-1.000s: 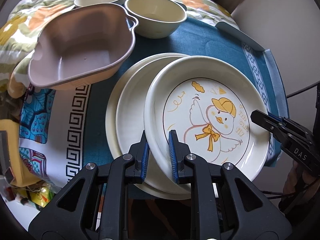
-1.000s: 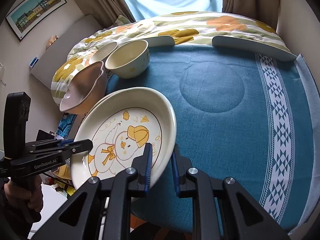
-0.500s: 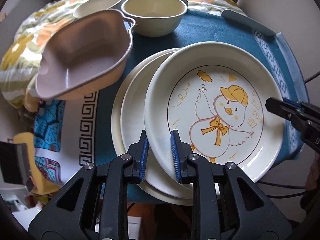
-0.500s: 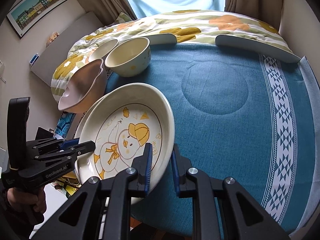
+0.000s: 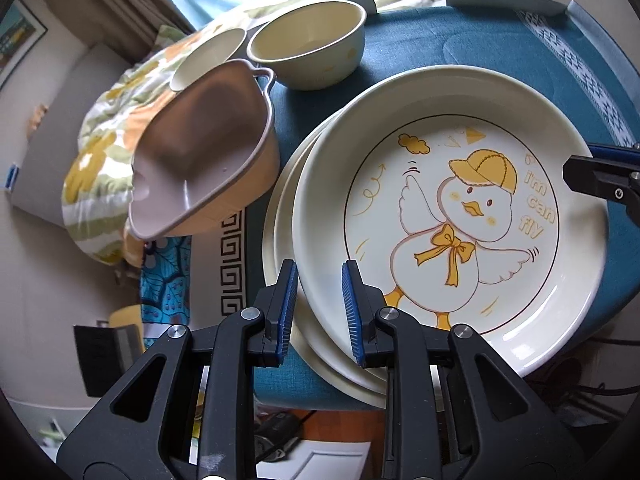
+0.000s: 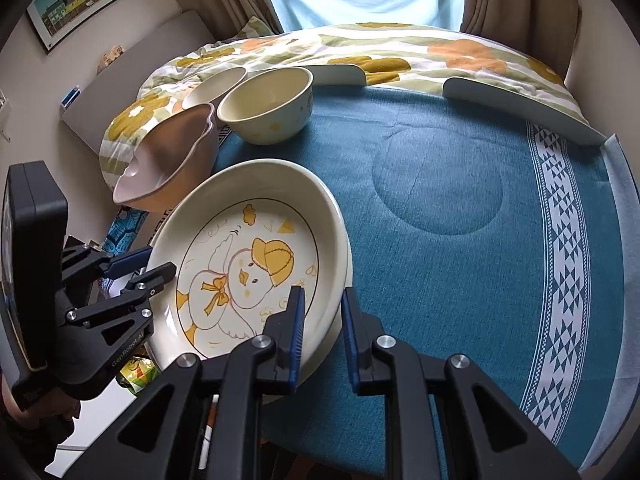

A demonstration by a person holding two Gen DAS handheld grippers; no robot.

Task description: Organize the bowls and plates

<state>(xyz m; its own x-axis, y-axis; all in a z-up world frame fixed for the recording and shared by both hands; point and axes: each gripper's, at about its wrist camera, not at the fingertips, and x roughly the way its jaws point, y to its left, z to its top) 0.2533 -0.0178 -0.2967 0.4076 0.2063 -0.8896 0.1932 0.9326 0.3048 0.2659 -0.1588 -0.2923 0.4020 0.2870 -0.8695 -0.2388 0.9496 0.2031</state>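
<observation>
Two claws are clamped on the duck plate (image 5: 452,216): the left claw (image 5: 318,308) and right claw (image 6: 322,332). The plate has been swung level above the plate stack (image 5: 286,240), ready for lowering.

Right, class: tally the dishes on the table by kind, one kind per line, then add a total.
Duck plate: 1
Plain cream plates under it: 2
Cream round bowls: 2
Pink-brown heart-shaped bowl: 1
Total: 6
</observation>
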